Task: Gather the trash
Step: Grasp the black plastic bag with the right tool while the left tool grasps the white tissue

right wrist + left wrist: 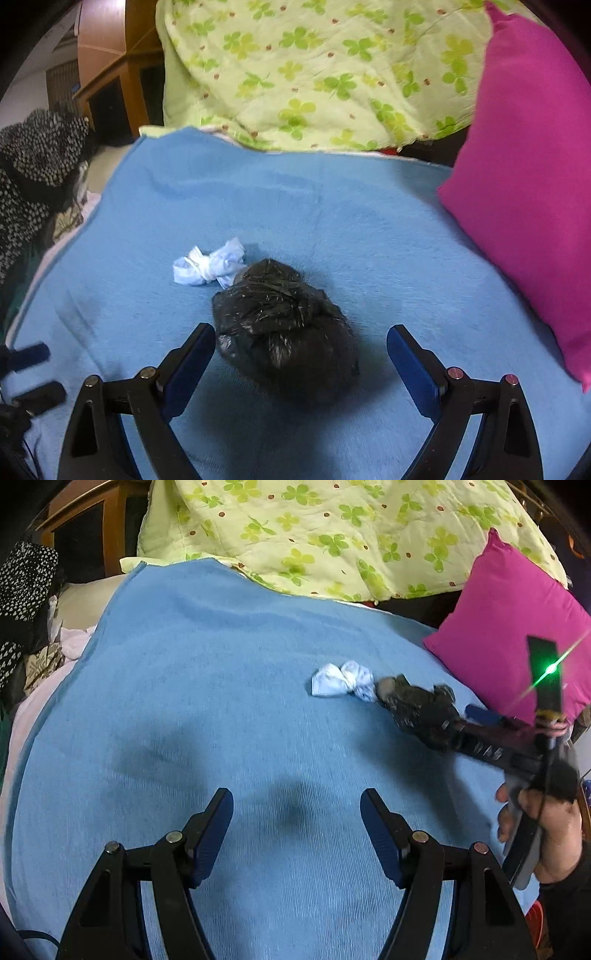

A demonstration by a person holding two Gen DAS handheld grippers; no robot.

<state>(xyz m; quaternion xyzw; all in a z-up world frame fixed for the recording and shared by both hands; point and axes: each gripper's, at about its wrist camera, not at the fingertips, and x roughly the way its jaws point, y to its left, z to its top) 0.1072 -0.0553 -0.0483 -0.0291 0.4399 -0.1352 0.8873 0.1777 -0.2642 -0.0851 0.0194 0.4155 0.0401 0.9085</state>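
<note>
Black, crinkled plastic, the trash bag [286, 325] sits between our right gripper [301, 356]'s spread, untouching jaws. Our left gripper [297, 825] gapes empty.

open room: your left side of the flat blue fleece blanket [207, 686] lies bare.
right edge: the bright pink square cushion [532, 184] walls you in.
far edge: the heaped green clover-print quilt [314, 74] blocks you.

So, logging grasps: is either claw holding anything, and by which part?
Nothing held. The right claw is open around the black bag; the left claw is open and empty.
</note>
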